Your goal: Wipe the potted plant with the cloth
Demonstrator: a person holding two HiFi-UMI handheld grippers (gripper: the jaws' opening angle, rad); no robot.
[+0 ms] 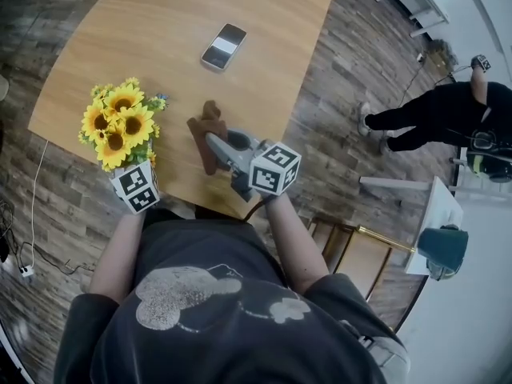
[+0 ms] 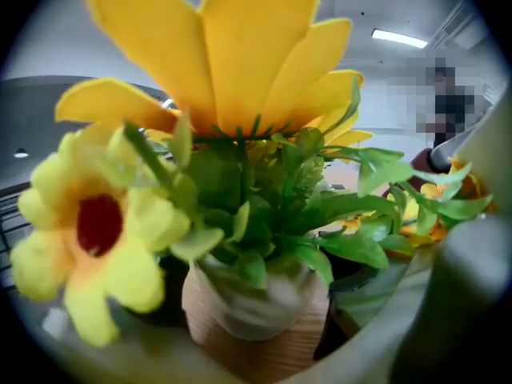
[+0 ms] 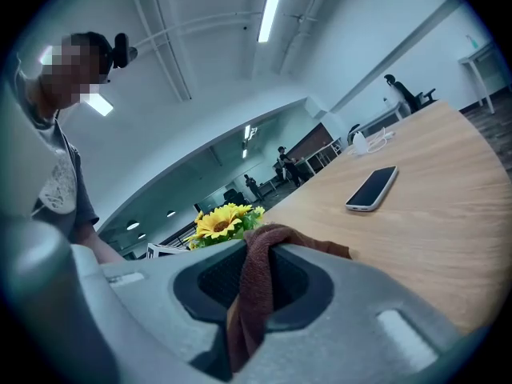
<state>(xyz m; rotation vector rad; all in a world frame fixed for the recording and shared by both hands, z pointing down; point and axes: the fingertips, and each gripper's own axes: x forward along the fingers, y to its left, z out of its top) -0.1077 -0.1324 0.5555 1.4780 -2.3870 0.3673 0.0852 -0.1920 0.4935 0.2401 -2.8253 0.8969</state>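
Observation:
The potted plant (image 1: 117,124), yellow sunflowers with green leaves in a small ribbed pot (image 2: 254,332), stands at the near left corner of the wooden table (image 1: 160,22). My left gripper (image 2: 268,354) reaches in under the flowers; its marker cube (image 1: 134,186) shows just below them. The pot sits between its spread jaws, with a dark gap on the right side. My right gripper (image 1: 211,144) is shut on a brown cloth (image 1: 206,128), which hangs folded from the jaws (image 3: 254,282) just right of the plant (image 3: 224,221).
A smartphone (image 1: 224,46) lies face up farther back on the table (image 3: 373,189). The table's near edge runs right under both grippers. A person in black (image 1: 448,114) stands on the wood floor at right, near a white stand (image 1: 436,214) holding a teal object.

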